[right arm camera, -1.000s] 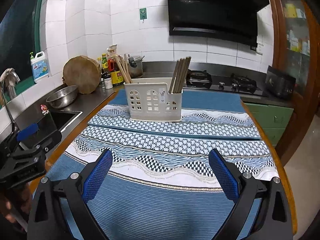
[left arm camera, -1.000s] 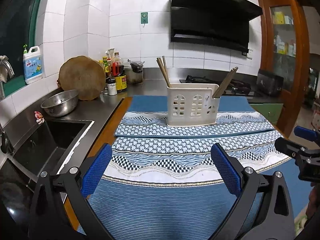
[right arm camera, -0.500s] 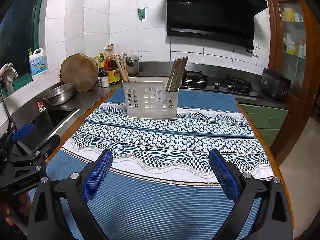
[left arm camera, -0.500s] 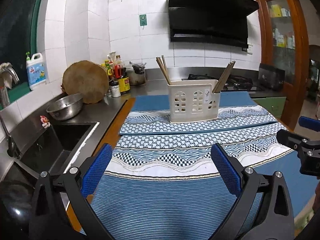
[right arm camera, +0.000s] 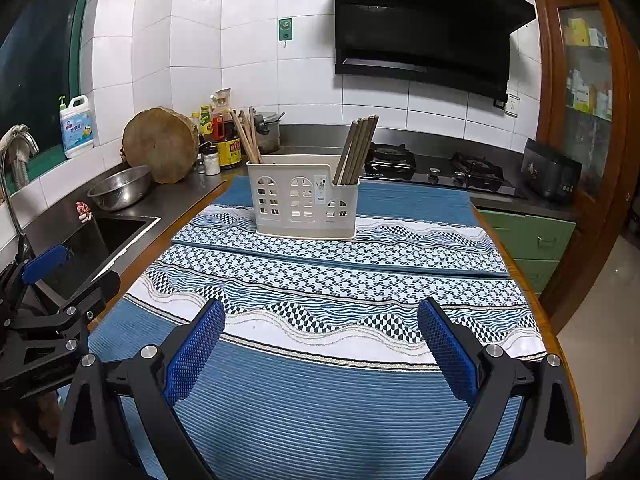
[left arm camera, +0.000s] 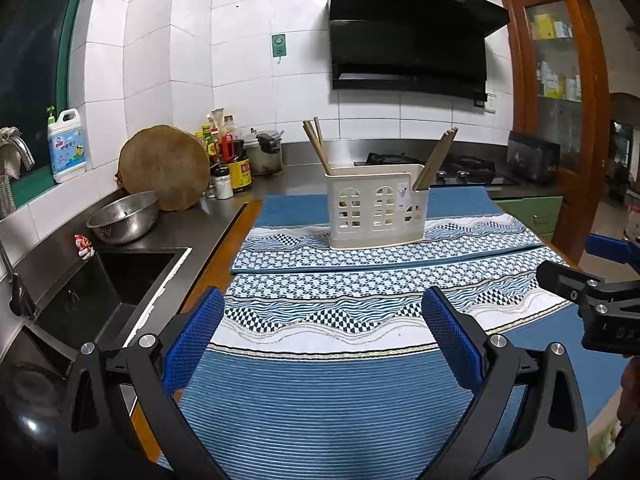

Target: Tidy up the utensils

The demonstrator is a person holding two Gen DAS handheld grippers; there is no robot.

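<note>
From the left wrist view, the left claw (left arm camera: 322, 328) hangs wide, holding nothing, above the blue patterned cloth (left arm camera: 340, 400) on the tabletop (left arm camera: 224, 252). Well ahead stands the cream utensil holder (left arm camera: 376, 208), light chopsticks (left arm camera: 316, 148) leaning in its left end and dark chopsticks (left arm camera: 436, 158) in its right; the right claw (left arm camera: 580, 264) shows at the right edge. From the right wrist view, the right claw (right arm camera: 320, 326) is likewise spread wide and empty over the cloth (right arm camera: 320, 408), the holder (right arm camera: 304, 204) far ahead, a steel bowl (right arm camera: 120, 192) beside the sink (right arm camera: 100, 240).
</note>
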